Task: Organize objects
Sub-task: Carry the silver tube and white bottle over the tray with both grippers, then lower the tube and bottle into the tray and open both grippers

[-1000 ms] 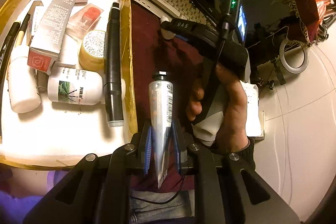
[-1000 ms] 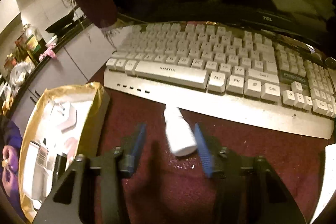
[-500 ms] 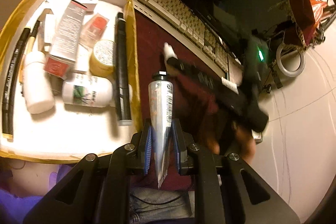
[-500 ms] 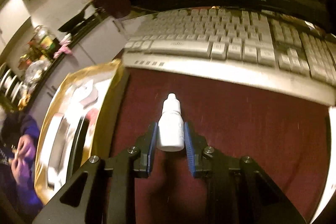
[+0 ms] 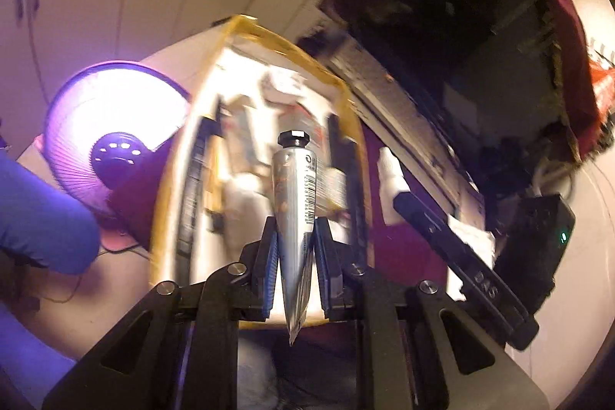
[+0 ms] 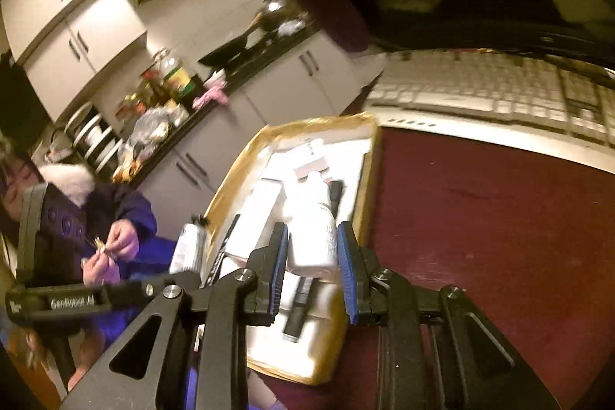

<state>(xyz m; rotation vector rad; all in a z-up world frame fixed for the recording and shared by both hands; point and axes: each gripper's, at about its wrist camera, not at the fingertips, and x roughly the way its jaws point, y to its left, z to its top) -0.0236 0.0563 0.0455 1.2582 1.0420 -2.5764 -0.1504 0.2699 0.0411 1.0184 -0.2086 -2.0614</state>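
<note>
My left gripper [image 5: 295, 241] is shut on a silver tube with a black cap [image 5: 294, 195], held cap-forward over the yellow-rimmed tray [image 5: 353, 125]. In the right wrist view my right gripper [image 6: 312, 248] is shut on a small white dropper bottle [image 6: 312, 218], lifted above the same tray [image 6: 326, 360] near its right rim. The tray holds several items: boxes, white bottles and a long black pen [image 6: 298, 317], all blurred. The right gripper and its bottle [image 5: 390, 179] show in the left wrist view at the right; the left gripper with the tube [image 6: 188, 248] shows at the left of the right wrist view.
A white keyboard [image 6: 499, 95] lies behind the dark red tabletop [image 6: 480, 218]. A fan [image 5: 111, 125] glows purple left of the tray. A person in a purple jacket [image 6: 77, 218] sits at the left, with kitchen cabinets [image 6: 77, 37] behind.
Both grippers swung left and rose. The right gripper closed on the dropper bottle, lifted it off the table and carried it over the tray. The left gripper kept its hold on the tube.
</note>
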